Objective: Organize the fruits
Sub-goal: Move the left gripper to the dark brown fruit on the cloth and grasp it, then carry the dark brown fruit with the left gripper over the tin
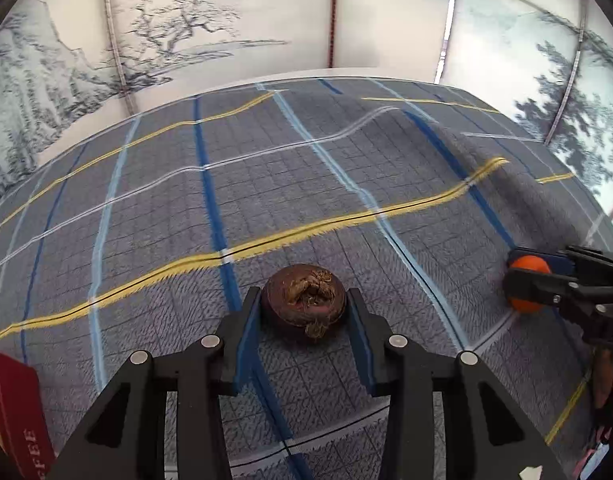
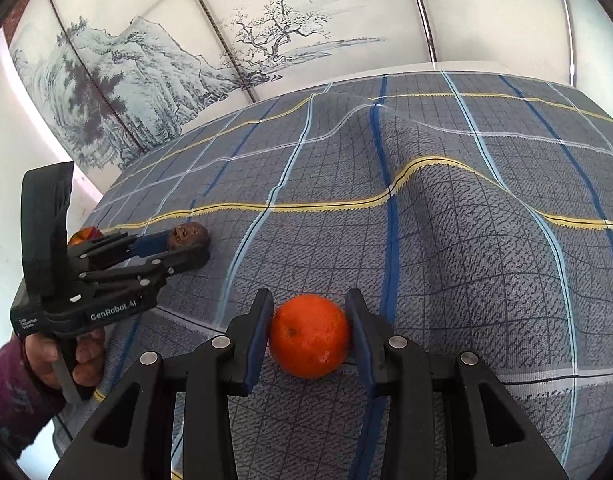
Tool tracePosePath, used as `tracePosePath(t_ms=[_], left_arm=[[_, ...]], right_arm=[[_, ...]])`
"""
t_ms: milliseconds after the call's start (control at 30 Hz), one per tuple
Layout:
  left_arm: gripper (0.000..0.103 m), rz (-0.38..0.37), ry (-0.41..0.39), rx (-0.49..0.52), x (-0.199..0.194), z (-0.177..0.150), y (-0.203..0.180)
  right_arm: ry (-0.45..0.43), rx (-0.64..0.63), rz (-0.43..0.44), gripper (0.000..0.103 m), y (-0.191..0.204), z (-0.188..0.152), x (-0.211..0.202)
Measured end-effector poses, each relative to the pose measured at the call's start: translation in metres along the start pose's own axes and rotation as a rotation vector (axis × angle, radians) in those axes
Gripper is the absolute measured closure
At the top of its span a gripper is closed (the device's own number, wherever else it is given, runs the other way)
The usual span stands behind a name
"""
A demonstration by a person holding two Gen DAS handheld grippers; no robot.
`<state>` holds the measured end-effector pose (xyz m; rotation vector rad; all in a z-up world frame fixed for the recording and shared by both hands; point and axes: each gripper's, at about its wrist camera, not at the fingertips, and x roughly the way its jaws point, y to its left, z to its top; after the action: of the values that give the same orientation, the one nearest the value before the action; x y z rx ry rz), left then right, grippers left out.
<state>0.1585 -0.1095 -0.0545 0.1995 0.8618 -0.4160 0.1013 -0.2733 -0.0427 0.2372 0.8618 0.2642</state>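
A dark brown, wrinkled round fruit [image 1: 304,302] sits on the plaid cloth between the fingers of my left gripper [image 1: 304,308]. The pads touch or nearly touch its sides. It also shows in the right wrist view [image 2: 187,235], inside the left gripper [image 2: 186,246]. An orange [image 2: 309,336] rests on the cloth between the fingers of my right gripper [image 2: 309,330], whose pads press its sides. The left wrist view shows the orange [image 1: 528,280] in the right gripper [image 1: 522,284] at the far right.
The blue-grey plaid cloth [image 1: 266,184] is rucked into a raised fold [image 2: 426,168] in the middle. A red box lettered "COFFEE" [image 1: 16,412] stands at the left. Another orange-red object [image 2: 82,236] shows behind the left gripper. A painted folding screen [image 2: 186,48] backs the table.
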Motion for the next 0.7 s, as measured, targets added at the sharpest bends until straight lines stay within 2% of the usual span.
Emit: tracePosePath(t_ms=[100,167,267,400,700], left_arm=[[0.066,0.073,-0.048,0.001,-0.013,-0.008,-0.005],[0.066,0.076,-0.076,-0.031,-0.027,-0.015,-0.005],[0.066,0.069,-0.076,-0.072,-0.044,-0.026,-0.007],[0.066,0.102,-0.096,-0.087,-0.070,-0.041,-0.014],[0.066,0.126,-0.115,-0.117,-0.122,-0.070,-0.014]], right_arm=[[0.000,0.001,0.001,0.064,-0.001,0.000,-0.001],[0.000,-0.003,-0.003,0.064,0.000,0.000,-0.001],[0.001,-0.006,-0.007,0.064,-0.001,0.000,0.000],[0.004,-0.015,-0.019,0.064,0.001,0.001,0.001],[0.006,-0.032,-0.042,0.064,0.006,0.002,0.004]])
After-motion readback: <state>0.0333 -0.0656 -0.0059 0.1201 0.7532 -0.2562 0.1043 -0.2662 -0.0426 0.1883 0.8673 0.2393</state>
